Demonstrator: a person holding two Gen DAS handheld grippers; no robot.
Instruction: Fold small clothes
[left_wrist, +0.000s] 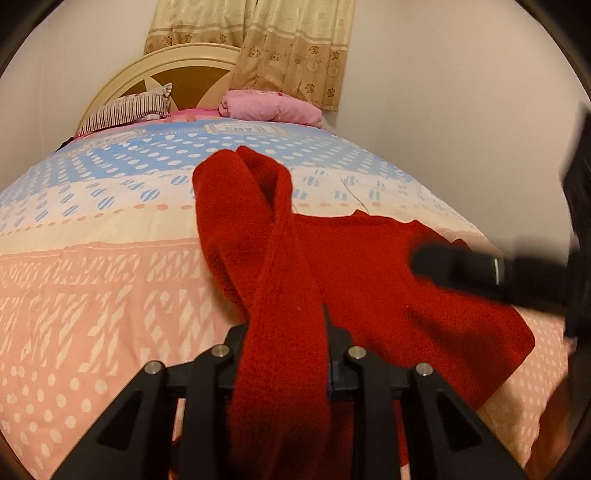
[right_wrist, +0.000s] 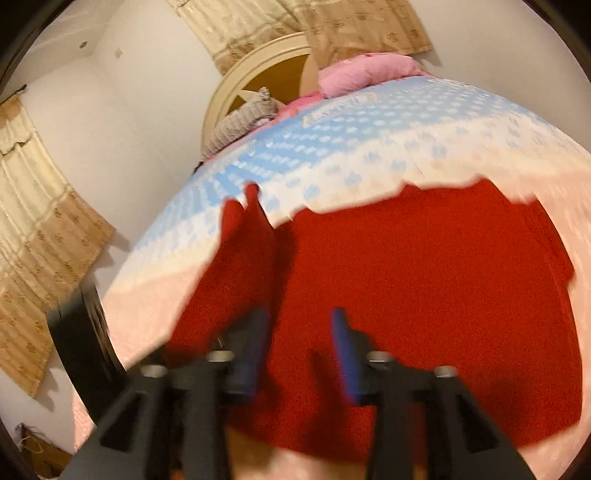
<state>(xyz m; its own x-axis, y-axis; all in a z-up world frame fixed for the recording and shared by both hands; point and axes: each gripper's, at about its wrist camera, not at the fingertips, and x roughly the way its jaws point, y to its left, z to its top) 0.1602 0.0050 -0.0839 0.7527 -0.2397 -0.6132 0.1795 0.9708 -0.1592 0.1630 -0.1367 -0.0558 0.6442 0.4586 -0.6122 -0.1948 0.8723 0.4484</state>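
Observation:
A red knitted garment (left_wrist: 388, 277) lies on the patterned bedspread (left_wrist: 92, 280). My left gripper (left_wrist: 288, 325) is shut on a bunched strip of the red garment, lifted and draped between its fingers. The strip's far end (left_wrist: 240, 173) stands up over the bed. My right gripper (right_wrist: 301, 325) is open, its blue-padded fingers (right_wrist: 345, 354) hovering just above the flat body of the red garment (right_wrist: 443, 295). The right gripper also shows as a dark blur in the left wrist view (left_wrist: 480, 269). The right wrist view is motion-blurred.
A striped pillow (left_wrist: 125, 110) and a pink folded blanket (left_wrist: 269, 107) lie at the headboard (left_wrist: 177, 62). Beige curtains (left_wrist: 288, 48) hang behind. White walls flank the bed. A dark object (right_wrist: 81, 339) stands at the bed's left side.

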